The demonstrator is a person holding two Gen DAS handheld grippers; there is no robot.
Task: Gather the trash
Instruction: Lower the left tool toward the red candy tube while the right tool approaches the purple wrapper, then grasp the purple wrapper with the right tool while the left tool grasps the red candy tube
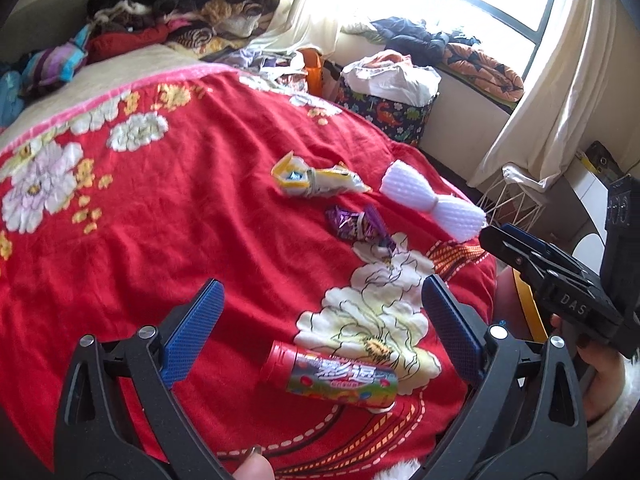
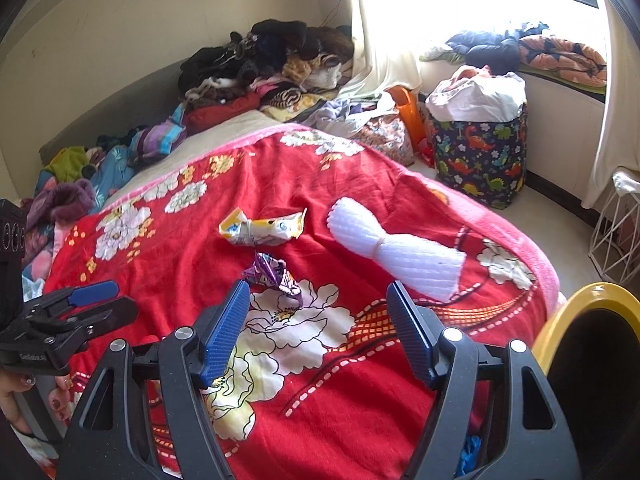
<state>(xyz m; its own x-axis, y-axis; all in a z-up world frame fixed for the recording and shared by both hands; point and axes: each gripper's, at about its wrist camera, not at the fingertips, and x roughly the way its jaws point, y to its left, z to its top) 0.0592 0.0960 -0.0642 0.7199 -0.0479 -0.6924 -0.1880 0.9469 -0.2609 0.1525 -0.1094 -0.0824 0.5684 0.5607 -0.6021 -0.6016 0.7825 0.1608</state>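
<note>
A: Progress? Four pieces are still lying on the red blanket (image 1: 168, 264): candy tube (image 1: 334, 374), purple wrapper (image 2: 272, 274), yellow wrapper (image 2: 262, 230), white foam net (image 2: 394, 250). I judge nothing is collected yet.

B: Grippers? The left gripper (image 1: 320, 336) and right gripper (image 2: 318, 328) are both standing wide, holding nothing.

A: The tube is lying flat below the blanket's big white flower, long axis crosswise, red cap pointing left. The yellow bin (image 2: 592, 308) is waiting off the blanket's right edge.

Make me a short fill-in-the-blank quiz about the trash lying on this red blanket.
1. The candy tube has a ____ cap.
2. The crumpled wrapper nearest the right claw is ____.
3. The white foam net is cinched at its ____.
4. Both claws are ____; the left claw holds nothing.

Answers: red; purple; middle; open
</note>
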